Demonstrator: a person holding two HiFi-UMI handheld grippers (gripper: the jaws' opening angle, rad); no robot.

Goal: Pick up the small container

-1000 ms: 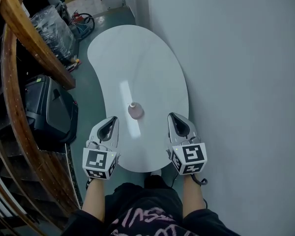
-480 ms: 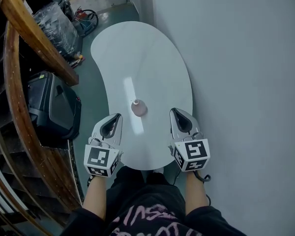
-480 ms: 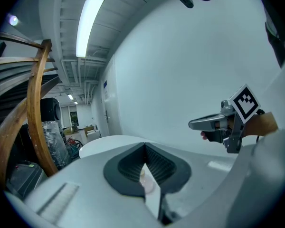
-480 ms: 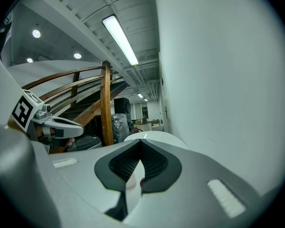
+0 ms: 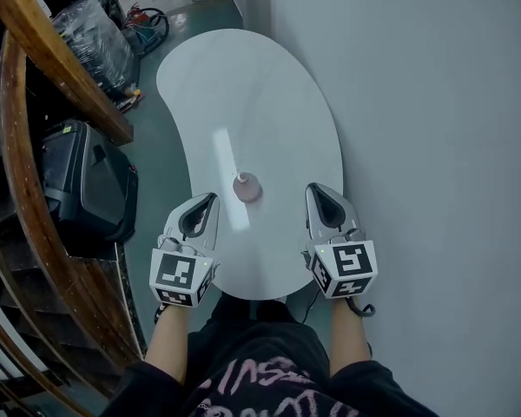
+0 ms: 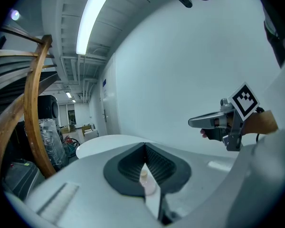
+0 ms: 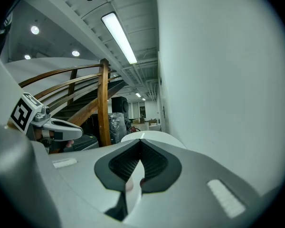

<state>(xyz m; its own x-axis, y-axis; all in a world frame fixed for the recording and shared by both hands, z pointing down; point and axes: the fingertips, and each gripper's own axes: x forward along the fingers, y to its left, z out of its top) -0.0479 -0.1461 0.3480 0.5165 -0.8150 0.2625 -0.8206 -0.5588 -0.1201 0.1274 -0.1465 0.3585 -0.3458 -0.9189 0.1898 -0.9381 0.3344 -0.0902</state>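
the small container is a squat, round, pale pink pot with a lighter little cap on top. it stands upright on the white table. it sits between the two tools, slightly ahead of their tips, nearer the left gripper than the right gripper, touching neither. both grippers have their jaws pressed together at the tips and hold nothing.
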